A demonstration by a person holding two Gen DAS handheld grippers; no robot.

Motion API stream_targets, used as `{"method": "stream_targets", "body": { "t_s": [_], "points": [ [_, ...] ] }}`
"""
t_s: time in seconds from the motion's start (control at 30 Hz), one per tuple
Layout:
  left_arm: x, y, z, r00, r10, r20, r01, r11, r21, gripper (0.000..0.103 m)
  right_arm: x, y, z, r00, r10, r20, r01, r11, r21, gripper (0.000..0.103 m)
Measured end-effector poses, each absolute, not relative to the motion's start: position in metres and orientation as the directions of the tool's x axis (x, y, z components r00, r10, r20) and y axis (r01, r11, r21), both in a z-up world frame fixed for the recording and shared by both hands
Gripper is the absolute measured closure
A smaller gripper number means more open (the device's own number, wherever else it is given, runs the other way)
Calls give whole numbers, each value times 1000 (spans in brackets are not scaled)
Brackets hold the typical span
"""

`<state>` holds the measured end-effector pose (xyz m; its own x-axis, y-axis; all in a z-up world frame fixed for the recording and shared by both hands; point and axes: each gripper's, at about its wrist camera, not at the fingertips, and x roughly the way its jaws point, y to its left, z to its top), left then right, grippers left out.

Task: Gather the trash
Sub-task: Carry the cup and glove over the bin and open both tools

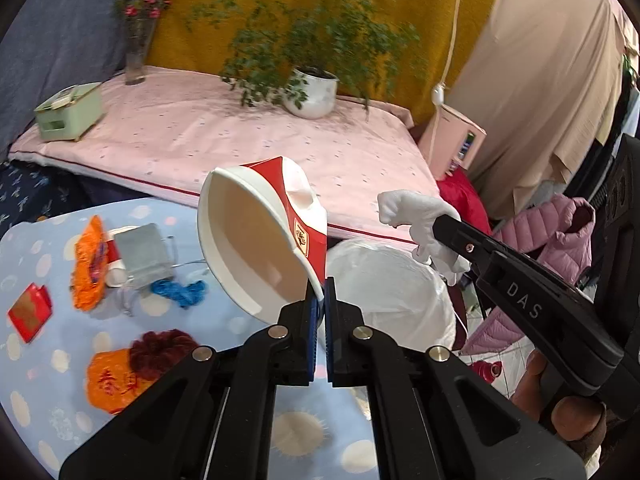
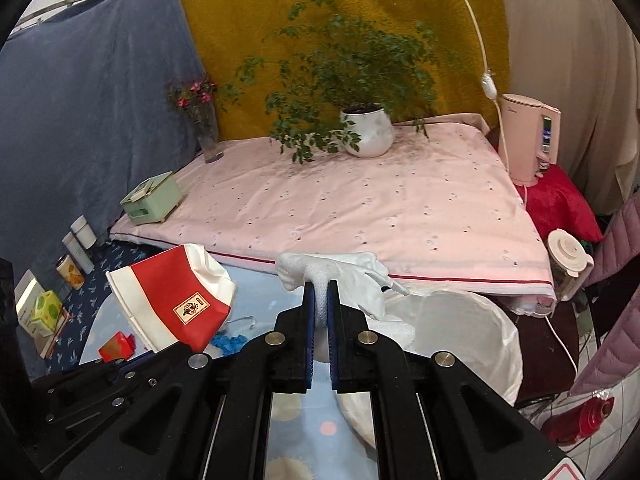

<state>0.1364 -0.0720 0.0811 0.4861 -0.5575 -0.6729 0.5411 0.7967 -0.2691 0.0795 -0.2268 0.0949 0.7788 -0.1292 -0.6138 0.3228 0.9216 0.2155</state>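
Note:
My left gripper (image 1: 321,292) is shut on the rim of a dented red-and-white paper bowl (image 1: 256,240), held up over the blue spotted table (image 1: 240,320); the bowl also shows in the right wrist view (image 2: 176,300). My right gripper (image 2: 320,292) is shut on a crumpled white tissue (image 2: 340,272), which also shows in the left wrist view (image 1: 420,220). Both are next to the white-lined trash bin (image 1: 392,280), which also shows in the right wrist view (image 2: 460,328), just right of the table.
On the table lie orange wrappers (image 1: 86,264), a blue scrap (image 1: 180,292), a red packet (image 1: 30,312), a grey box (image 1: 142,248) and a dark red pompom (image 1: 164,352). Behind is a pink-covered bed (image 2: 360,208) with a potted plant (image 2: 368,128), vase and green box.

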Motion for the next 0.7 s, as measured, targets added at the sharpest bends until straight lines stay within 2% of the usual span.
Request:
{"method": "stream_targets", "body": {
  "t_s": [0.33,0.7],
  "points": [
    [125,-145,63,415,-574,-705,617,748,-245,100,50,-288,64,730,-205,-652,435,875,212,97],
    [121,-180,44,372,-567,-735,646,727,-234,100,43,-311,44,703,-215,-678,472,854,219,97]
  ]
}}
